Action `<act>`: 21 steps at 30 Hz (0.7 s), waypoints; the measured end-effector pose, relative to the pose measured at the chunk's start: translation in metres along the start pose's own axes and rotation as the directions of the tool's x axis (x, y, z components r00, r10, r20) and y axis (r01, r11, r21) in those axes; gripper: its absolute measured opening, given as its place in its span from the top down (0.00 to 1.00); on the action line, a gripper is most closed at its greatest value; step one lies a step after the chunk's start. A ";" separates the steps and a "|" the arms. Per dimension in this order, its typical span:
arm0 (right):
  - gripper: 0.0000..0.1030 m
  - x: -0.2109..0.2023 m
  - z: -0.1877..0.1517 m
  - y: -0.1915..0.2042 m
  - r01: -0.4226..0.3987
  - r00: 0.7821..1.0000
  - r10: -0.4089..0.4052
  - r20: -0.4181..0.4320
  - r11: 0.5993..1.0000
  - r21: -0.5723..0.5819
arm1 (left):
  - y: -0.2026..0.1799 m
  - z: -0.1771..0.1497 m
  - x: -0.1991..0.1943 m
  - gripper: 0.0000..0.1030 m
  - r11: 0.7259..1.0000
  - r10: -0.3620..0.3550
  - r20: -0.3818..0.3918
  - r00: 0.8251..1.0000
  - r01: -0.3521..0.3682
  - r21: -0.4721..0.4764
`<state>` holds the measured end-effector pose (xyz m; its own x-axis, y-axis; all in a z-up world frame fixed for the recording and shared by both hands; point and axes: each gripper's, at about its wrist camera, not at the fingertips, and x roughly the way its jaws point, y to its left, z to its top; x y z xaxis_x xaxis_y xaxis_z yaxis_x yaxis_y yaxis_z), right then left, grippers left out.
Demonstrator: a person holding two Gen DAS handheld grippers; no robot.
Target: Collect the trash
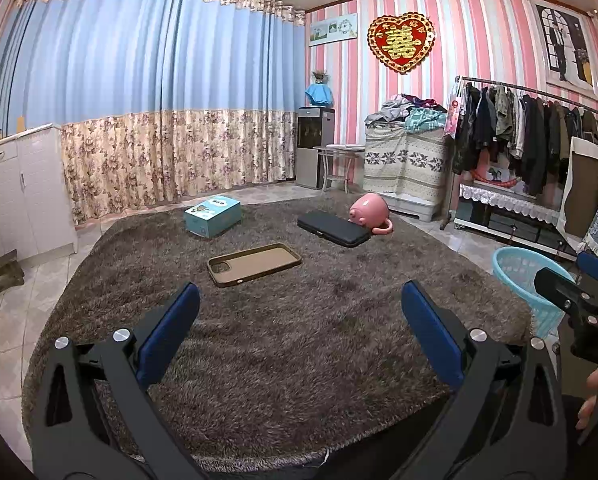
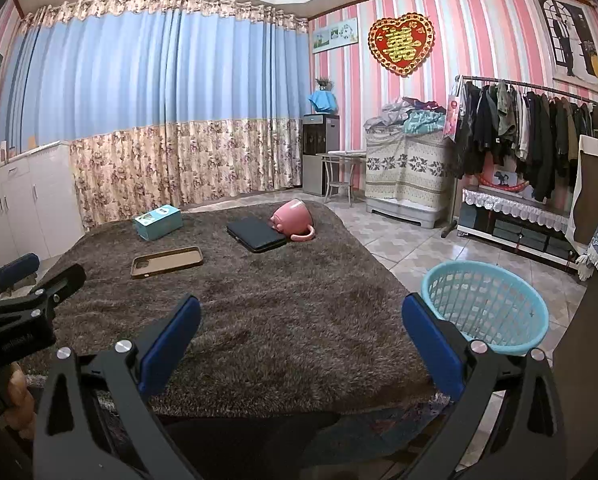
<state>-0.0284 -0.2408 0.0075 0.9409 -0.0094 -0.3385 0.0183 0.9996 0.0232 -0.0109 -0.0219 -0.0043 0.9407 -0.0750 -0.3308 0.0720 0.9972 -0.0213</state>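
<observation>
Left gripper [image 1: 299,308] and right gripper [image 2: 301,316] both gape wide, empty (touching nothing), over the shaggy brown rug [image 1: 279,340], blue basket [image 2: 485,304] at 2 o'clock.

Both wrist views look low across the rug [image 1: 283,344], side by side.

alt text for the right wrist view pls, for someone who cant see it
The open right gripper hovers empty above a shaggy brown rug holding a brown phone case, a teal box, a black case and a tipped pink mug. A blue mesh basket stands on the tiles beside it.
</observation>
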 end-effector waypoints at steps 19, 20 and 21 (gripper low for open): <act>0.04 0.001 -0.002 0.001 0.000 1.000 0.000 0.001 1.000 0.001 | -0.001 0.001 -0.003 0.05 1.000 0.001 0.004 1.000 -0.001 0.005; 0.04 0.001 -0.002 0.001 0.000 1.000 0.000 0.000 1.000 0.001 | -0.001 0.002 -0.003 0.05 1.000 0.001 0.004 1.000 -0.001 0.006; 0.04 0.001 -0.002 0.001 0.000 1.000 0.000 0.001 1.000 0.000 | -0.001 0.001 -0.003 0.05 1.000 0.002 0.004 1.000 -0.002 0.006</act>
<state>-0.0279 -0.2399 0.0050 0.9412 -0.0095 -0.3378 0.0185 0.9996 0.0234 -0.0134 -0.0227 -0.0021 0.9422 -0.0726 -0.3269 0.0717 0.9973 -0.0149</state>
